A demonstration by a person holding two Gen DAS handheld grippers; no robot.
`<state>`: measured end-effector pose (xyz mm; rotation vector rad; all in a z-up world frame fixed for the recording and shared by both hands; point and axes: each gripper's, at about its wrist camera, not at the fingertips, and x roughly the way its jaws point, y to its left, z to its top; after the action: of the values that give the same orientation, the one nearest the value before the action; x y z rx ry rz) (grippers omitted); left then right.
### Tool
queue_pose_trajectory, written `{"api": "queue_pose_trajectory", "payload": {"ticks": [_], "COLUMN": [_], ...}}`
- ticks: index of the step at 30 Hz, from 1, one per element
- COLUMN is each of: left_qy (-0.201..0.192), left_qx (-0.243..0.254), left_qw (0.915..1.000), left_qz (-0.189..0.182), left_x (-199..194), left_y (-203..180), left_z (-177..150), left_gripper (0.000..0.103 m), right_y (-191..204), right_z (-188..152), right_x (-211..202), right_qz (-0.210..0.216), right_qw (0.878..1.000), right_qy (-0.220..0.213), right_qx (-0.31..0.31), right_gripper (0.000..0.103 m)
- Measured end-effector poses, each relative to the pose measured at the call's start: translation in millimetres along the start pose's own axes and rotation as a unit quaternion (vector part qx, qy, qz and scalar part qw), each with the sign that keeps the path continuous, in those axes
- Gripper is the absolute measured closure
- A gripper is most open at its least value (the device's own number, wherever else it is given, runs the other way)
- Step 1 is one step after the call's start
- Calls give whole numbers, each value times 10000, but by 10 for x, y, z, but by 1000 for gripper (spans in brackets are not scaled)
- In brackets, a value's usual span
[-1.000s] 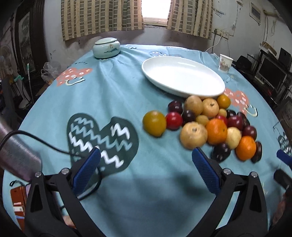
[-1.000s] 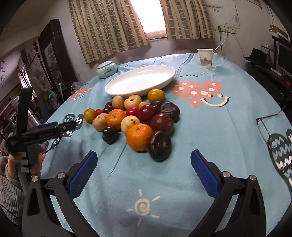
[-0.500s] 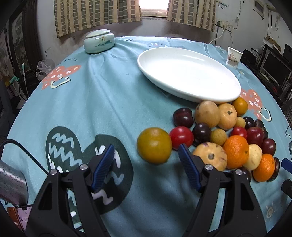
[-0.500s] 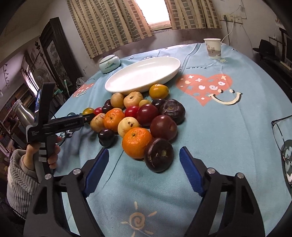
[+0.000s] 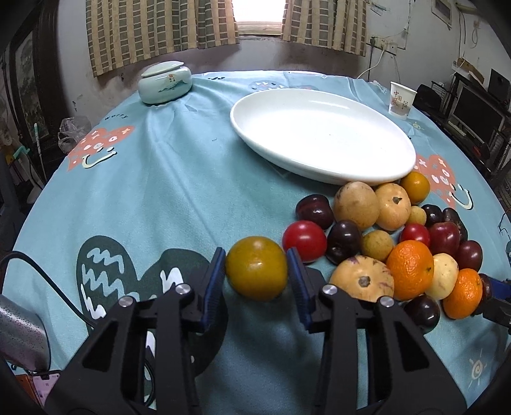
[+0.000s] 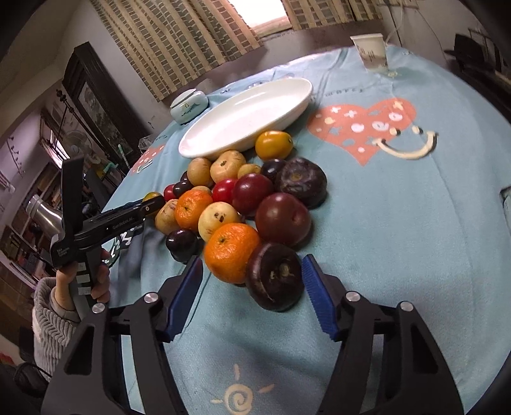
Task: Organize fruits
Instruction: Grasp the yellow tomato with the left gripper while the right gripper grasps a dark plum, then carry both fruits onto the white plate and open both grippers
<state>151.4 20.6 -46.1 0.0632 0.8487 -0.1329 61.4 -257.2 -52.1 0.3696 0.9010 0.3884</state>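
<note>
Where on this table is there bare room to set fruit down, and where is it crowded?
Free: the whole white plate, and the cloth between the lidded jar, the plate and the left gripper. Crowded: the fruit pile against the plate's near rim.

Bright window (image 5: 259,12); checked curtains (image 5: 159,28)

Left gripper (image 5: 256,271): black angular plastic frame, ridged blue pads, round silver screws at finger joints. Right gripper (image 6: 252,289): same build, black arms, blue pads, silver screws. Seen from right wrist view: left tool pistol-shaped, small white lettering on side, white squares on handle. Sleeve (image 6: 52,322): grey ribbed knit.
</note>
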Motion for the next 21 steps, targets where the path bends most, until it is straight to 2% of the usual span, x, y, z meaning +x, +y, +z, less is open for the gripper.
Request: {"api": "queue_pose_trajectory", "payload": {"ticks": [4, 7, 12, 21], "left_qy": [7, 7, -15, -177], "left_qx": [0, 67, 92, -87], "left_qw": [10000, 10000, 9999, 9998], "left_qz": [-32, 42, 78, 59], "left_x": [35, 65, 55, -118], "left_y": [11, -5, -16, 40], "left_z": [8, 9, -15, -97], "left_gripper": [63, 63, 64, 64], "right_y": [-200, -176, -107, -20], "right_z": [0, -3, -42, -97], "right_x": [-11, -18, -39, -127], "right_qz": [353, 306, 257, 157], "right_qw": [9981, 9987, 9993, 9999], "right_qy": [112, 130, 200, -29], "right_qx": [483, 382, 179, 60], "right_gripper": [50, 52, 63, 63]}}
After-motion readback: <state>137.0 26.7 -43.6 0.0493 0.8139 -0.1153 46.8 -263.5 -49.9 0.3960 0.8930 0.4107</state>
